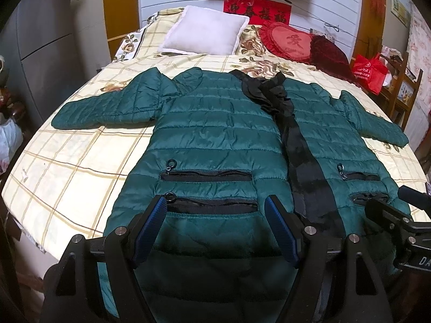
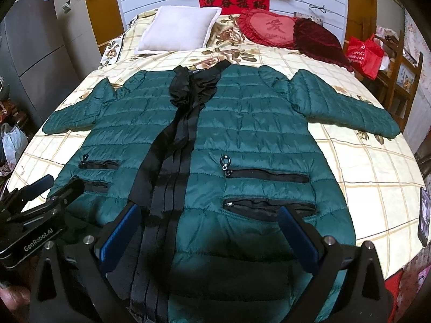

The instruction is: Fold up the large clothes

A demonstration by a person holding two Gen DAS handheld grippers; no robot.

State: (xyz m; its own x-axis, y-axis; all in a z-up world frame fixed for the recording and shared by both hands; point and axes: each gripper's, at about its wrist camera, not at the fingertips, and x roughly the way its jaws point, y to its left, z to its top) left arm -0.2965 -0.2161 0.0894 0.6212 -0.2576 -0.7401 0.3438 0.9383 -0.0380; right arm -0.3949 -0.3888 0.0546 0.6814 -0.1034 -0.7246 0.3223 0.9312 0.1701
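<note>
Two wide-open grippers, left gripper and right gripper, hover side by side over the hem of a green jacket stretching lengthwise away toward the pillows.

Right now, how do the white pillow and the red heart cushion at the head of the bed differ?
The white pillow is square and plain; the red heart cushion is heart-shaped, frilled at its edge and bears a character. The white pillow sits to the left, the red heart cushion to the right, against a dark red cushion. Both lie beyond the green jacket.
</note>
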